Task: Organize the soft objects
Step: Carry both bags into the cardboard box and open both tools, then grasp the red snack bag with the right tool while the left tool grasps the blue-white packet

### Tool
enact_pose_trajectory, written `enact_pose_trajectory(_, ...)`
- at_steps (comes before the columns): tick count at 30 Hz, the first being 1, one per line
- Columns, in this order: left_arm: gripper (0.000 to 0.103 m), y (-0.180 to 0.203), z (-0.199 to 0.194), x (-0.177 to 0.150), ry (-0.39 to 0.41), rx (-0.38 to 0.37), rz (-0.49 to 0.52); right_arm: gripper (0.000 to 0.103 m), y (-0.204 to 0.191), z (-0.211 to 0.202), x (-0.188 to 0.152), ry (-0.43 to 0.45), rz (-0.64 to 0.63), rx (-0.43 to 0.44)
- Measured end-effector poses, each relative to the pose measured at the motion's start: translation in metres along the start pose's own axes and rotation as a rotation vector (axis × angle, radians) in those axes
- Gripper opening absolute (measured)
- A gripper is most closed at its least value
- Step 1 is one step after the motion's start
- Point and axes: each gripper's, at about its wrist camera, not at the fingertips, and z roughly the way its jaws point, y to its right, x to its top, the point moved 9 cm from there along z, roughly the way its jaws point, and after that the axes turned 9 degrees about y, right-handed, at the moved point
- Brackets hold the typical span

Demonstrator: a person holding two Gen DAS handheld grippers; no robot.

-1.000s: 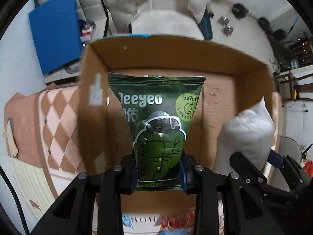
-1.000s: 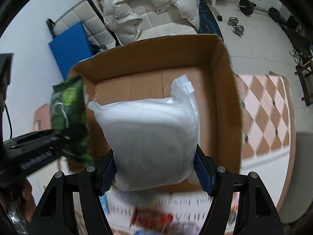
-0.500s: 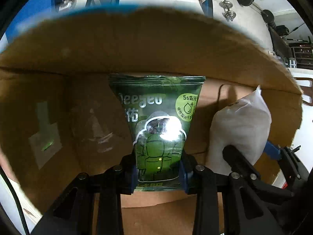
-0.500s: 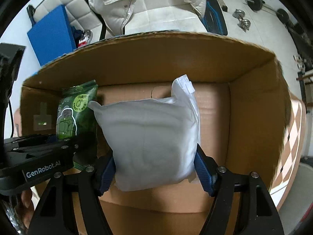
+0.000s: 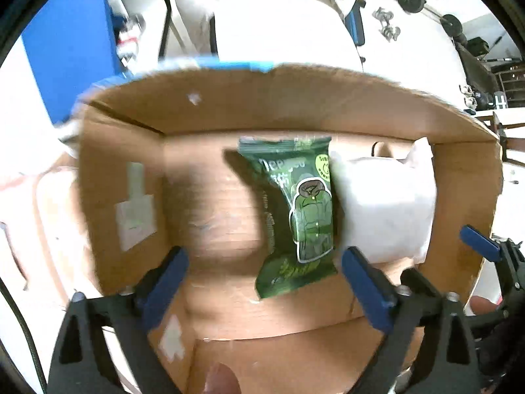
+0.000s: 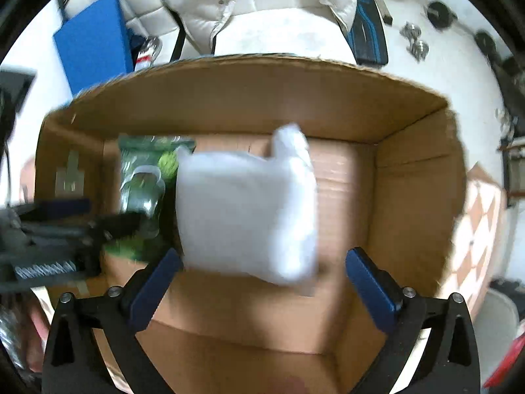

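Both claws, left claw (image 5: 262,282) and right claw (image 6: 262,282), are now gaping, having just released: green pouch (image 5: 295,210) and white pack (image 6: 246,213) are dropping side by side into the cardboard box (image 6: 410,197), so both are stowed.

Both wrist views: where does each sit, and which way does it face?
Left wrist: on the left gripper, looking along its open jaws into the cardboard box at the green pouch; right gripper shows at right.
Right wrist: on the right gripper, jaws open, facing the white pack; left gripper shows at left.
Shared: box, pouch, pack.
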Motion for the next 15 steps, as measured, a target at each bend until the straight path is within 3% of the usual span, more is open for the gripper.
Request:
enact_pose_trajectory(5, 0.1, -0.002, -0.038, -0.028, 0.091, 0.035, 0.028, 0.103, -0.007, -0.021, -0.026, 0.02, -0.049, -0.072)
enact_pose_trajectory(15, 0.101, -0.016, -0.077, -0.075, 0.176, 0.075, -0.015, 0.103, -0.001, -0.081, -0.079, 0.156, 0.048, -0.061)
